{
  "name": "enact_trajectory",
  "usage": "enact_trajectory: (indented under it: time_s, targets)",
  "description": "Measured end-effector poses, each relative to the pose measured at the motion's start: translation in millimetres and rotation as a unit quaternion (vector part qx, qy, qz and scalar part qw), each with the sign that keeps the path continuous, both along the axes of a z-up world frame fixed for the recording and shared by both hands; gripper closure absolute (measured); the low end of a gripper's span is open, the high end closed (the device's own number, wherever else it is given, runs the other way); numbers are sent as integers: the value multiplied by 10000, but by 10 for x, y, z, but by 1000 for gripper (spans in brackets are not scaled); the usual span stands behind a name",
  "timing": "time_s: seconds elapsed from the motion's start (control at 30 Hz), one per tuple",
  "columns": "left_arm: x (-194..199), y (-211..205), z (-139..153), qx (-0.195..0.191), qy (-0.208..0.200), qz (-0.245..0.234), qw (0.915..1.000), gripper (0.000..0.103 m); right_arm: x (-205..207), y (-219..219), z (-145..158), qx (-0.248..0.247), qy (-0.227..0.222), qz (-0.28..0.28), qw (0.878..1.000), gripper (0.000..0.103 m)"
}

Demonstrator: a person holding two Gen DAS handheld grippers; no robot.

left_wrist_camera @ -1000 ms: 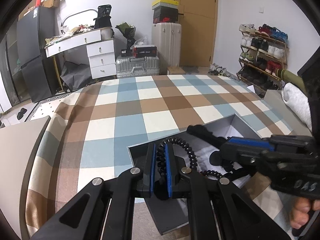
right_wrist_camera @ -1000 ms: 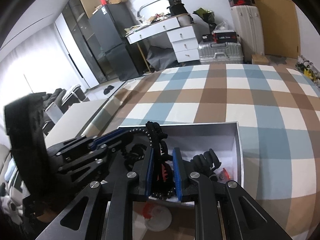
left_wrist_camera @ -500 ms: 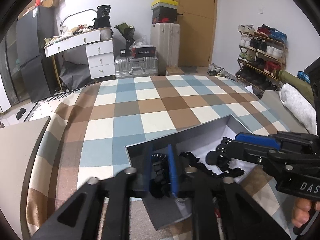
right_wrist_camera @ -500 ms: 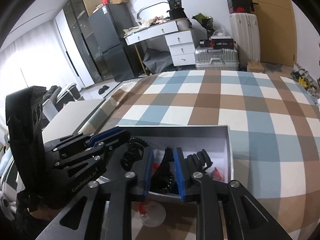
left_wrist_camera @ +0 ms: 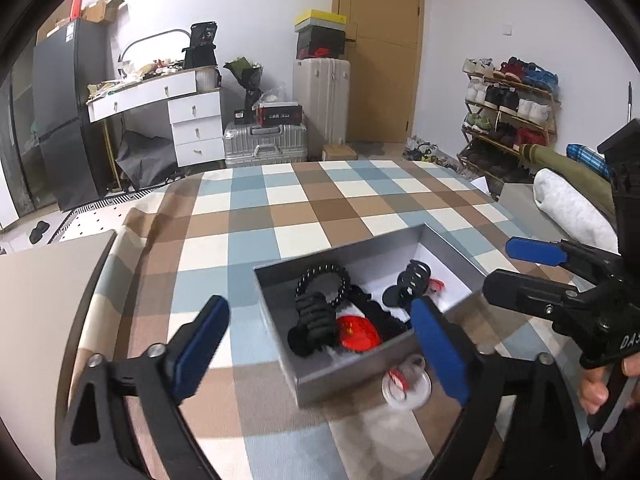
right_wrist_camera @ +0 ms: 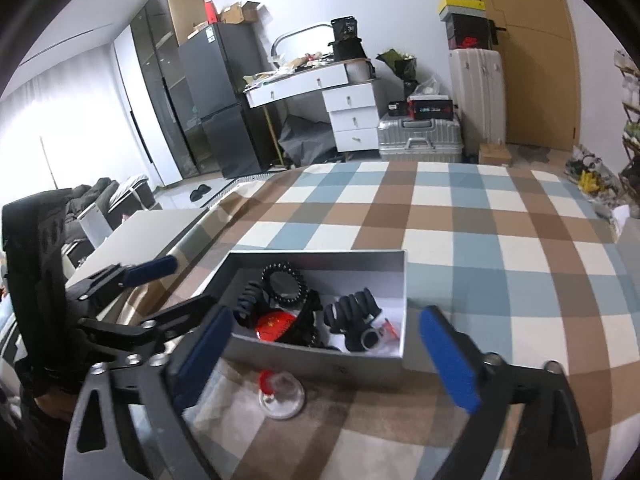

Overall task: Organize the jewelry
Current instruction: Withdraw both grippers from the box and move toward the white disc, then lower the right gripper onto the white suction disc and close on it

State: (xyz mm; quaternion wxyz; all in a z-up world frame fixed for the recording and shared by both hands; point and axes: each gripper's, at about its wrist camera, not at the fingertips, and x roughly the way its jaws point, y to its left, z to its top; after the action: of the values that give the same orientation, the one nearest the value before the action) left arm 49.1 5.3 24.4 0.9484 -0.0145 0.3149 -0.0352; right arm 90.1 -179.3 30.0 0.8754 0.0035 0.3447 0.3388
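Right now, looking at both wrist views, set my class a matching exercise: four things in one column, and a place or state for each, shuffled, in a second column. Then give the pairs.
Things
1. bead bracelet
2. red disc
3. clear ring
4. left gripper

Places or states
A. on the cloth, outside the grey box, by its near wall
B. in the box, at its far end
C. jaws opening, nothing gripped
D. in the box, near its near wall, partly under black pieces

Pairs: 1-B, 2-D, 3-A, 4-C
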Motion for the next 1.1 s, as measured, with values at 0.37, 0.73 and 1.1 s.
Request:
enact_trajectory:
  time_s: [0.37, 0.73, 1.1]
  targets:
    - [-206, 121, -179, -3, 151, 264, 9995, 1, -178, 19, -342, -150, 538, 235, 9982, 4]
    - [-229, 249, -238, 20, 257, 463, 9986, 1, -227, 553, -653, -664, 849, 852, 9905, 30]
    - [-248, 307, -242, -51, 275, 505, 9983, 1, -244, 688, -699, -1055, 673, 836, 9886, 60]
